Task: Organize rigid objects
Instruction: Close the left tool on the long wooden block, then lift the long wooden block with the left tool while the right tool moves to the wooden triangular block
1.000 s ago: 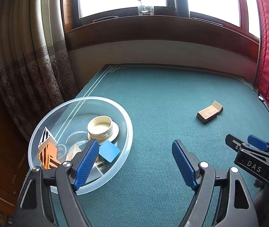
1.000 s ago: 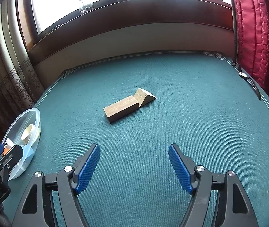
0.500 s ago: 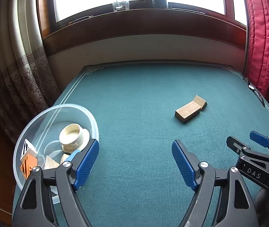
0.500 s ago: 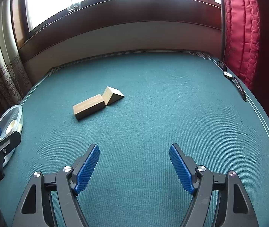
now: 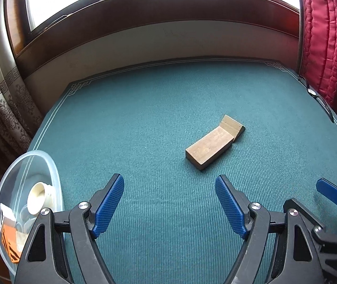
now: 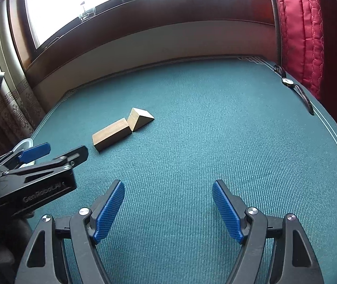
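A rectangular wooden block (image 5: 210, 148) (image 6: 110, 136) lies on the green table mat (image 5: 159, 108), touching a wooden wedge (image 5: 232, 124) (image 6: 141, 117) at its far end. My left gripper (image 5: 169, 198) is open and empty, hovering short of the block, slightly to its left. My right gripper (image 6: 168, 203) is open and empty too, with the blocks ahead on its left. A clear plastic bowl (image 5: 50, 165) at the left edge holds a cream lid (image 5: 39, 197), an orange patterned piece (image 5: 8, 239) and other parts.
A wristwatch (image 6: 294, 87) lies at the mat's far right edge by the red curtain (image 6: 296, 30). A patterned curtain (image 5: 5, 108) hangs at the left. A wooden window ledge and wall close off the far side. Each gripper's body shows in the other's view.
My left gripper has swung right, away from over the bowl, toward the wooden block, which is now nearer. The right gripper has turned right, so the blocks have slid to its left.
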A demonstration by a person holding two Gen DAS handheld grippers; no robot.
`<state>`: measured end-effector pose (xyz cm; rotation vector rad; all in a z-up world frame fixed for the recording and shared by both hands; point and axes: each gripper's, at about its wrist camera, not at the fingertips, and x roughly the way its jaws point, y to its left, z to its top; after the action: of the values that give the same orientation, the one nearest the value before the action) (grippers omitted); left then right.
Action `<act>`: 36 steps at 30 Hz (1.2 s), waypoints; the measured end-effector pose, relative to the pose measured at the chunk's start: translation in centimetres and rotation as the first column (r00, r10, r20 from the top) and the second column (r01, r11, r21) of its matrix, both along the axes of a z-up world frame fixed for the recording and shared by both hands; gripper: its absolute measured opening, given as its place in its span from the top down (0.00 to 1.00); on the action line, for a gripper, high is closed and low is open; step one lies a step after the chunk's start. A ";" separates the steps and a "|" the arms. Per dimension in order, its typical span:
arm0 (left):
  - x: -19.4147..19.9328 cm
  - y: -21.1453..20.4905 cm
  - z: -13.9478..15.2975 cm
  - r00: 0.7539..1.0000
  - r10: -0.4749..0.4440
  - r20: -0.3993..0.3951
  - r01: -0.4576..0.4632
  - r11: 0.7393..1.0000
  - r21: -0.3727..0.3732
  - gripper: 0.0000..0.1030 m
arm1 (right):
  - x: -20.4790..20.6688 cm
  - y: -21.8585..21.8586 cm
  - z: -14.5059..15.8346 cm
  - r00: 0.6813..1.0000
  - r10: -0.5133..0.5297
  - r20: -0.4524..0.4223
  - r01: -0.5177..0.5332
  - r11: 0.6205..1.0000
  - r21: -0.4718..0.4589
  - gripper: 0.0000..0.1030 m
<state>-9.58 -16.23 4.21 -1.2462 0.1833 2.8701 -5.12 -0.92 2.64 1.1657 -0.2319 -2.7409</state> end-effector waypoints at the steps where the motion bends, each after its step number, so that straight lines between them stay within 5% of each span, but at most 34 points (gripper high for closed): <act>1: -0.6 0.3 -0.2 1.000 -0.010 0.000 0.010 1.000 -0.001 0.22 | 0.0 0.1 0.0 1.000 -0.002 0.001 0.002 1.000 -0.006 0.23; 16: -6.4 1.7 -2.5 0.995 -0.086 0.047 0.085 0.996 0.022 0.22 | -0.3 0.6 -0.6 1.000 -0.013 0.025 0.014 0.999 -0.040 0.23; 18: -6.6 1.5 -2.5 0.995 -0.093 0.047 0.092 0.995 0.039 0.25 | -0.3 0.6 -0.6 1.000 -0.014 0.024 0.015 0.999 -0.040 0.23; 23: -6.2 1.3 -2.4 0.988 -0.145 0.044 0.139 0.985 0.106 0.56 | -0.2 0.5 -0.6 1.000 -0.013 0.022 0.014 0.999 -0.037 0.23; 29: -5.2 1.4 -2.3 0.988 -0.152 0.024 0.148 0.982 0.120 0.68 | 0.0 0.2 -0.7 1.000 -0.015 0.017 0.016 0.999 -0.032 0.23; 36: -3.4 -0.2 -2.3 0.998 -0.058 0.011 0.056 0.988 0.143 0.70 | 0.2 0.1 -0.8 1.000 -0.017 0.013 0.017 1.000 -0.023 0.23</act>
<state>-12.95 -16.40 1.87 -1.2164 0.0127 2.7684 -4.97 -0.84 1.89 1.1805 -0.2758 -2.7384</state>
